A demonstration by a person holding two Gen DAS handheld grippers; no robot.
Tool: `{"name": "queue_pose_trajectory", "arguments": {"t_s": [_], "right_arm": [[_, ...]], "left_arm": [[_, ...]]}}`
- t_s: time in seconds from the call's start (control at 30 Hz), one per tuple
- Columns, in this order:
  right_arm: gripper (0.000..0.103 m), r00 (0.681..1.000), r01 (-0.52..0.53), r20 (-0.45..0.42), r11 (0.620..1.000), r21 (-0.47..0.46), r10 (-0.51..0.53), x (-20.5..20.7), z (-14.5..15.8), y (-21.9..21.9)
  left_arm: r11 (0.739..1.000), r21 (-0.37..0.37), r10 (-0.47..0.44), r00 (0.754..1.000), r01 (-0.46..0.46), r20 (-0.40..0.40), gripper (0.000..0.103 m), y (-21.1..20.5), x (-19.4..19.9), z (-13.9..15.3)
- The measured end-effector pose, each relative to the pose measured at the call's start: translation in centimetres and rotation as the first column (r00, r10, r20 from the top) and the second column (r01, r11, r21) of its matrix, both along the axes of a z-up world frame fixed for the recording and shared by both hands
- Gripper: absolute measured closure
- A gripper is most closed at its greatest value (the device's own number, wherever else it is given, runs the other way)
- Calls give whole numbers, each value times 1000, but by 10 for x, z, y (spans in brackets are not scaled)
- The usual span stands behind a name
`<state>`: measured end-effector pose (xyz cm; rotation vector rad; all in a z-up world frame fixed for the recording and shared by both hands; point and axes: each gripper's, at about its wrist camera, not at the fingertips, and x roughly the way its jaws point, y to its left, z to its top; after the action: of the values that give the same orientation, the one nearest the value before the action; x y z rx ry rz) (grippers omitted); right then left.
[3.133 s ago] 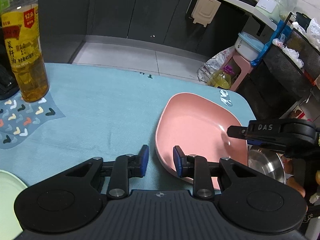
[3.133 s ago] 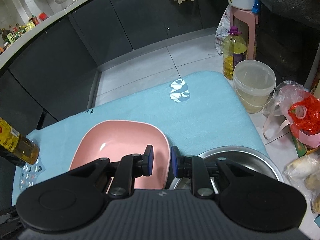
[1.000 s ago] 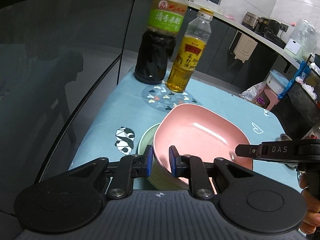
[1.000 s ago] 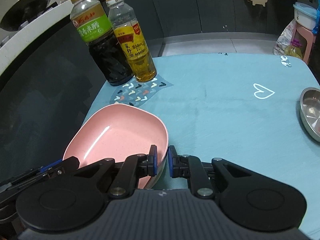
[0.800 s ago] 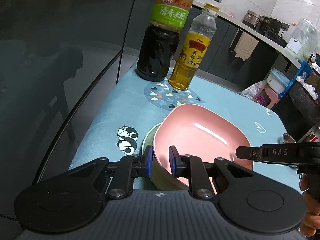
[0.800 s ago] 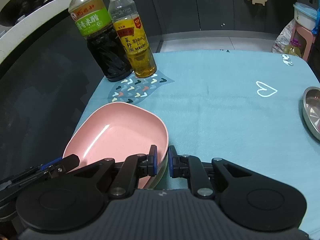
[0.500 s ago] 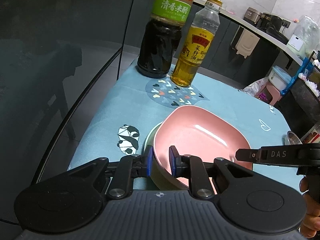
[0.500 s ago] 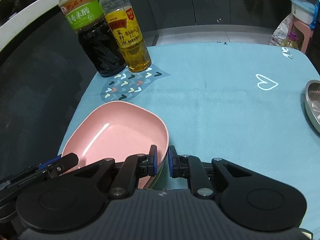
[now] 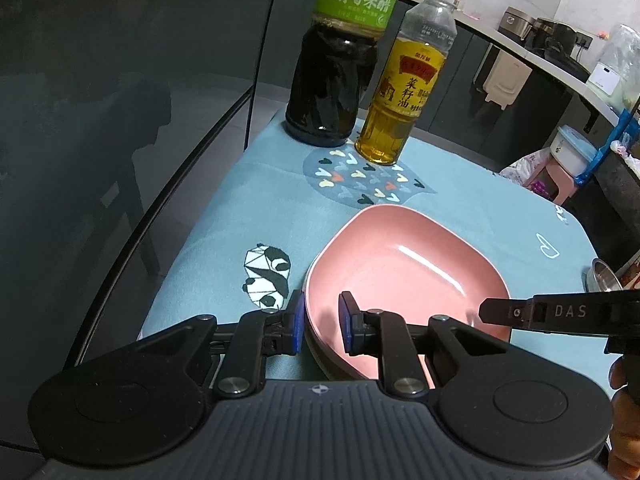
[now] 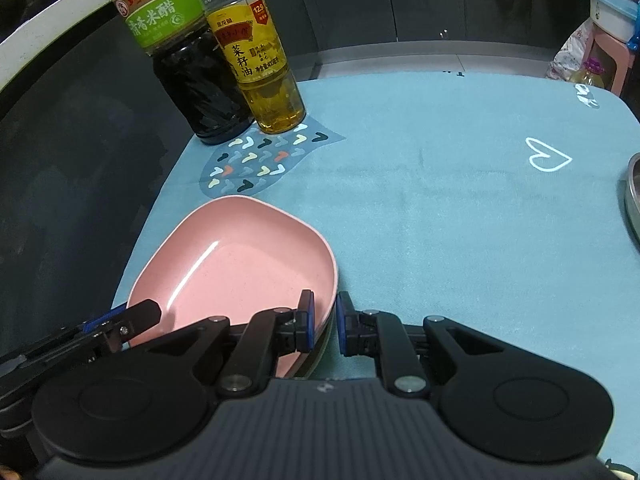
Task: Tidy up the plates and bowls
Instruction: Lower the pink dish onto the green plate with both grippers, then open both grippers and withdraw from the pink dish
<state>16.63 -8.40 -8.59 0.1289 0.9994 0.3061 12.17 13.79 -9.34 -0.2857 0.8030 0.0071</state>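
Note:
Both grippers hold a pink rounded-square plate [image 9: 404,280] [image 10: 240,264] low over the table's left front corner. My left gripper [image 9: 320,322] is shut on its near left rim, one pad inside and one outside. On the near right rim my right gripper [image 10: 324,324] is shut the same way. A sliver of a pale green plate [image 10: 320,354] shows right under the pink one. A finger [image 9: 504,312] of the right gripper crosses the left wrist view, and a finger [image 10: 140,316] of the left gripper shows in the right wrist view.
A dark vinegar bottle [image 9: 332,80] and a yellow oil bottle [image 9: 404,92] stand at the back of the blue tablecloth [image 10: 440,200]. A steel bowl [image 10: 634,200] sits at the right edge. A dark glass panel [image 9: 120,160] runs along the table's left edge.
Both grippers carried the pink plate from beside the steel bowl to the left corner and sank with it over the green plate, which is now almost covered.

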Motion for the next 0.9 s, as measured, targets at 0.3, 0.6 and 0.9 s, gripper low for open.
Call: {"name": "queue_pose_trajectory", "arguments": {"t_s": [0.3,0.6,0.9], "right_arm": [[93,1000,-1,4,1000,11,1,-1,0,-1],[91,1000,15,23,999,29,-16,-9,10,-11],[91,998,3,62,999,55,-7,-21,23,-19]], "left_arm": [[1000,7,8,1000,-8,-12,83,0,-1,2],[999,19,30,1000,-30,7,81,4,-12,12],[999,28,35,998,-36,46,80,0,-25,30]]}}
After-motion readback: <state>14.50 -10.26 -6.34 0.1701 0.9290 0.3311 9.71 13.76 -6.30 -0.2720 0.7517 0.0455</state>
